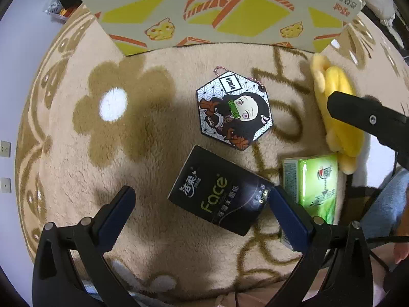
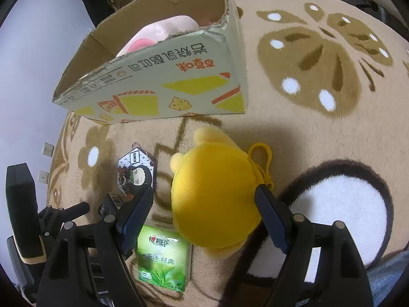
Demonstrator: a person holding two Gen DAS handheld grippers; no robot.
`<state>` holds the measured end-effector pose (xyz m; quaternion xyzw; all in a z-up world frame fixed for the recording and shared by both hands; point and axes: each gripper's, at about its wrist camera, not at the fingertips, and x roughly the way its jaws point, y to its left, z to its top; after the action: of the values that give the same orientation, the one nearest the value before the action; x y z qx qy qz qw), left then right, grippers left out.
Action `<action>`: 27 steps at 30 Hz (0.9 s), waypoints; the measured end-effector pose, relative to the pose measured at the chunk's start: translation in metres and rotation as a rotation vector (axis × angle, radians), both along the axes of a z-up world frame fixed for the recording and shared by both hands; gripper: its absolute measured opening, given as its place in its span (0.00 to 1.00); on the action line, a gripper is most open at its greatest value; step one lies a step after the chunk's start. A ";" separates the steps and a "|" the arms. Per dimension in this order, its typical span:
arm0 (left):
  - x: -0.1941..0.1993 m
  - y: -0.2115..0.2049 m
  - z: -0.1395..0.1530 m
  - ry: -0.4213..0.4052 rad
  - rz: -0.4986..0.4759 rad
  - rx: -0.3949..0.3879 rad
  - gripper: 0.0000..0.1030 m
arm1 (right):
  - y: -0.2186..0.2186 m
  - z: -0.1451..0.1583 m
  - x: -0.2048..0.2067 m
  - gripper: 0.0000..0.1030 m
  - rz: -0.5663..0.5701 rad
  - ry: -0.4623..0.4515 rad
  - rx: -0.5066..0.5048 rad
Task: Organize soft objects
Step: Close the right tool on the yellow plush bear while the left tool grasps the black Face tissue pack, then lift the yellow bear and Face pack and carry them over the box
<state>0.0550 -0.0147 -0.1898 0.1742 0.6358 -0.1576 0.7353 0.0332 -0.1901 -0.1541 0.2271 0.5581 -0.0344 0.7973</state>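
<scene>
On the beige rug lie a black tissue pack (image 1: 219,192), a green tissue pack (image 1: 315,184), a hexagonal anime keychain (image 1: 234,108) and a yellow plush toy (image 1: 337,107). My left gripper (image 1: 202,200) is open, its fingers either side of the black pack and above it. My right gripper (image 2: 204,199) is open around the yellow plush (image 2: 214,197), fingers close to its sides. The green pack (image 2: 162,258) and keychain (image 2: 134,172) lie to its left. The cardboard box (image 2: 163,87) stands beyond, with a pink soft object (image 2: 156,34) inside.
The box's printed side (image 1: 219,12) fills the far edge of the left wrist view. The rug (image 2: 319,133) has brown flower and butterfly patterns. The left gripper's body (image 2: 23,209) shows at left in the right wrist view. Wall sockets (image 1: 5,148) sit at far left.
</scene>
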 end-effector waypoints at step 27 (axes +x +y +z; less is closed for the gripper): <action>0.016 -0.001 0.019 -0.075 0.030 -0.040 0.64 | 0.004 0.000 0.009 0.50 0.008 -0.010 -0.071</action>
<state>0.0710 -0.0152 -0.1710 0.1556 0.6071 -0.1523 0.7642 0.0420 -0.1858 -0.1545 0.1964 0.5534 -0.0497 0.8079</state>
